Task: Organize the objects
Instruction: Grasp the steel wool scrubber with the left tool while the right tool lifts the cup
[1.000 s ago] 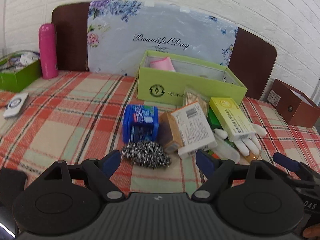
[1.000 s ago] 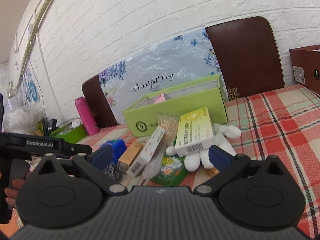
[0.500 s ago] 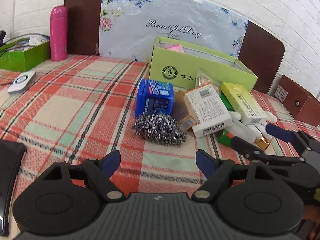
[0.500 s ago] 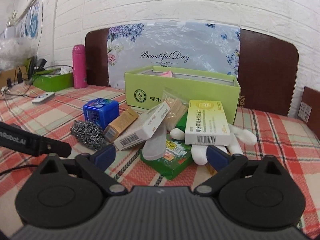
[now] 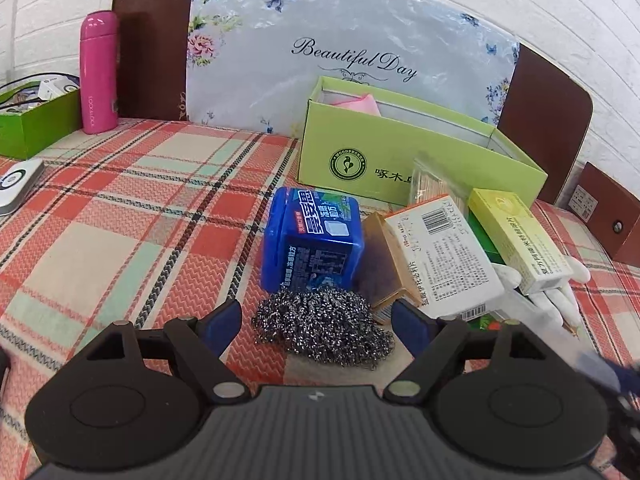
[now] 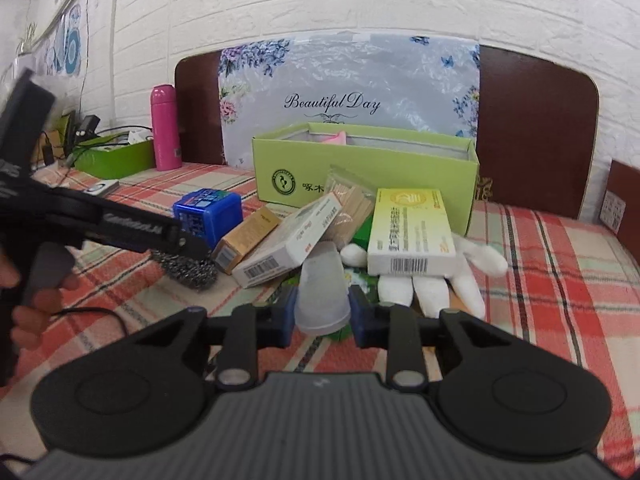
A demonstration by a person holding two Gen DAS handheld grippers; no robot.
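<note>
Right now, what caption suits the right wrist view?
Right gripper clamps a translucent cup beside piled boxes.

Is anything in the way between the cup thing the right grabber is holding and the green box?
Yes. The right gripper holds the translucent cup, and the white medicine box and toothpick packet lie piled before the green box.

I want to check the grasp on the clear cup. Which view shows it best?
The right wrist view: the cup sits centred between the right gripper's fingers, which are closed on it. The left wrist view catches only a blurred streak at its right edge.
</note>
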